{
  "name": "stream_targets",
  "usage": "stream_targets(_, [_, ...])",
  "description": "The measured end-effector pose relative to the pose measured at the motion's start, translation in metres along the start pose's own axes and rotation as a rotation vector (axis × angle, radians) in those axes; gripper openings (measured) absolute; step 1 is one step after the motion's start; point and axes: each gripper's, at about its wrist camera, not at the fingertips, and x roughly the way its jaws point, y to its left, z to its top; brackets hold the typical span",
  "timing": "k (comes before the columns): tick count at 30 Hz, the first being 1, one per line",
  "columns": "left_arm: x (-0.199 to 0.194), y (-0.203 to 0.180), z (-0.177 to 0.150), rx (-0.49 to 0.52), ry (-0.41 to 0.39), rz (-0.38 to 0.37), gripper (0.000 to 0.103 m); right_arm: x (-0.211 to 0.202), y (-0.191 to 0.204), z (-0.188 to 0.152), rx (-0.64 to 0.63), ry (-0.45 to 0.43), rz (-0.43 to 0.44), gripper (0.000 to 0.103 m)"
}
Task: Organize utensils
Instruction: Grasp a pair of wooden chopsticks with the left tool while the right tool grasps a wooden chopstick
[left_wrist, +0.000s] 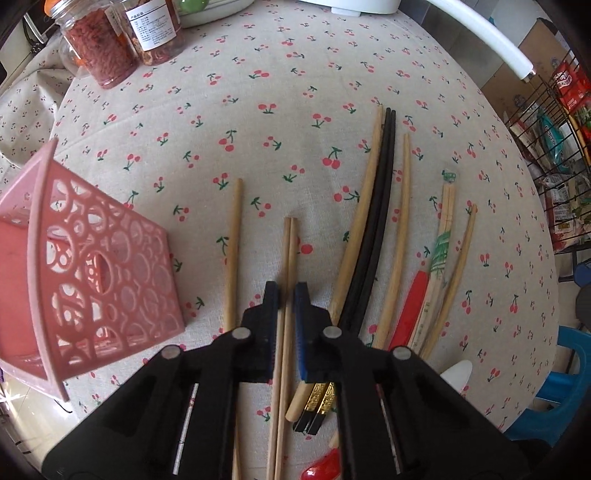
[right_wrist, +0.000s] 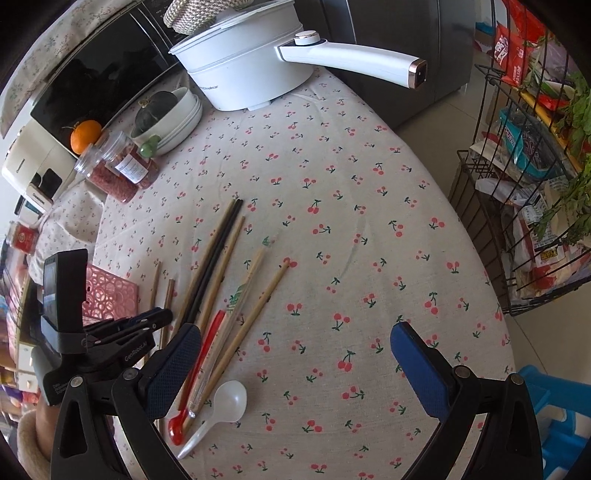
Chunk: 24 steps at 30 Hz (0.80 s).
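My left gripper (left_wrist: 286, 295) is shut on a pair of wooden chopsticks (left_wrist: 290, 251) that lie on the cherry-print cloth. A pink perforated holder (left_wrist: 92, 266) stands just left of it. To the right lie black chopsticks (left_wrist: 380, 206), several loose wooden chopsticks, a wrapped disposable pair (left_wrist: 443, 236), a red spoon (left_wrist: 410, 314) and a white spoon (left_wrist: 458, 373). In the right wrist view my right gripper (right_wrist: 295, 332) hangs open above bare cloth. Its left finger is beside the red spoon (right_wrist: 203, 354) and the white spoon (right_wrist: 225, 404). The left gripper (right_wrist: 162, 317) shows at the left, next to the holder (right_wrist: 110, 295).
Two jars with red contents (right_wrist: 114, 177), stacked white bowls (right_wrist: 177, 118), an orange (right_wrist: 85, 136) and a white pot with a long handle (right_wrist: 247, 66) stand at the table's far side. A black wire rack of packets (right_wrist: 517, 184) and a blue stool (right_wrist: 554, 406) are beyond the right edge.
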Motion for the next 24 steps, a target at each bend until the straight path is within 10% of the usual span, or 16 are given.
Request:
stream_targets(4, [-0.022, 0.005, -0.017, 0.005, -0.069, -0.043, 0.010, 0.010, 0.000, 0.003, 0.027, 0.020, 0.036, 0.098])
stream_targets(17, [-0.114, 0.022, -0.063, -0.003, -0.315, -0.156, 0.010, 0.075, 0.007, 0.008, 0.168, 0.150, 0.028, 0.039])
stream_targets(24, [-0.092, 0.025, -0.059, 0.010, -0.339, -0.158, 0.010, 0.083, 0.051, 0.003, 0.065, 0.107, -0.180, 0.034])
